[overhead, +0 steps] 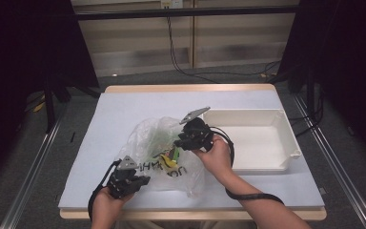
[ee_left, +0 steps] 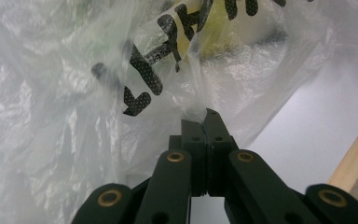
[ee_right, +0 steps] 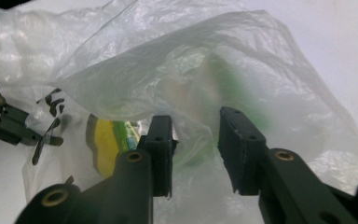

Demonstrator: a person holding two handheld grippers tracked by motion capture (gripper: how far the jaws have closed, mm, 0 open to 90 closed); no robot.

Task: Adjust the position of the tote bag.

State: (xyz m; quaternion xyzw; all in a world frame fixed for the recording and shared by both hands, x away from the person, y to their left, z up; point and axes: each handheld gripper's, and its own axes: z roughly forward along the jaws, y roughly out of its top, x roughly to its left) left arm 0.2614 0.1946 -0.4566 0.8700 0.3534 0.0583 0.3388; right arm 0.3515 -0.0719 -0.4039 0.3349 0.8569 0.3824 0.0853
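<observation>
Maybe the thin plastic bag (overhead: 164, 152) on the surface, pinched tight at its edge by the left gripper (ee_left: 205, 122), slips out or rips, because the right gripper (ee_right: 196, 154) has jaws apart around a fold just ahead.

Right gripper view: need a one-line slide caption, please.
Right tool, jaws apart, straddles a fold of the clear crinkled plastic bag, with a yellow-and-green packet inside.
</observation>
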